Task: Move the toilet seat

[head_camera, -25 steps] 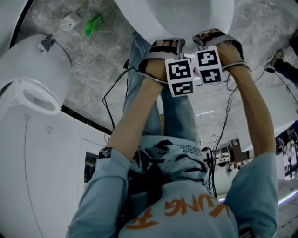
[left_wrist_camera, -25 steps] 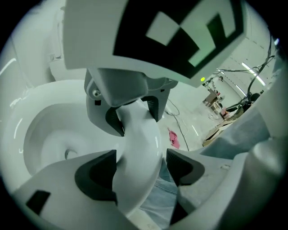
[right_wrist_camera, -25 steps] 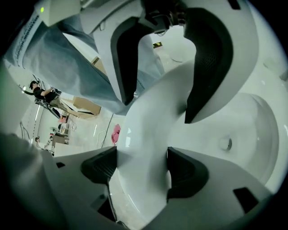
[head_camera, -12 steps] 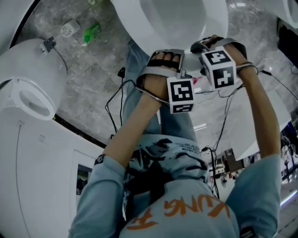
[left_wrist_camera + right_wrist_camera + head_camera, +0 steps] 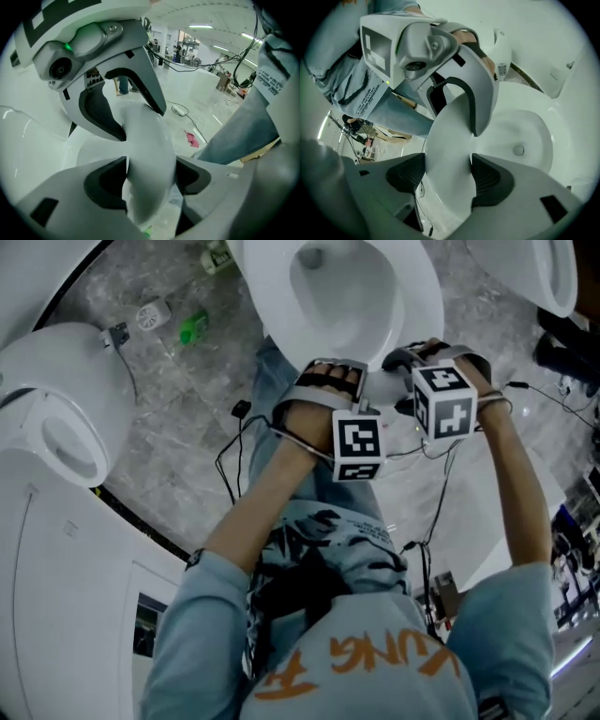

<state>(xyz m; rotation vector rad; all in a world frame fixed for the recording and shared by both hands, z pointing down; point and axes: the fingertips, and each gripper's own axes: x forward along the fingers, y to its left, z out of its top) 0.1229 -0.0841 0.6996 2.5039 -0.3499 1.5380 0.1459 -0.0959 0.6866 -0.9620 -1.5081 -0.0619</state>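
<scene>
At the front of the toilet bowl [image 5: 525, 140], the 2 claws, left gripper [image 5: 151, 176] and right gripper [image 5: 449, 180], have just been closing and clamp the toilet seat [image 5: 145, 150].

Grey marbled floor [image 5: 178, 399], white toilet [image 5: 272, 306] standing, green bottle [image 5: 193, 329], black cable [image 5: 240, 410] lying

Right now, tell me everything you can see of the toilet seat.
The toilet seat is a glossy white, smooth curved band that looks like hard plastic; only its front stretch shows clearly. It passes between the jaws of the left gripper and the right gripper, side by side at its front edge. Both pairs of jaws have just been closing, and their dark pads press on it. It appears lifted off the bowl behind.
</scene>
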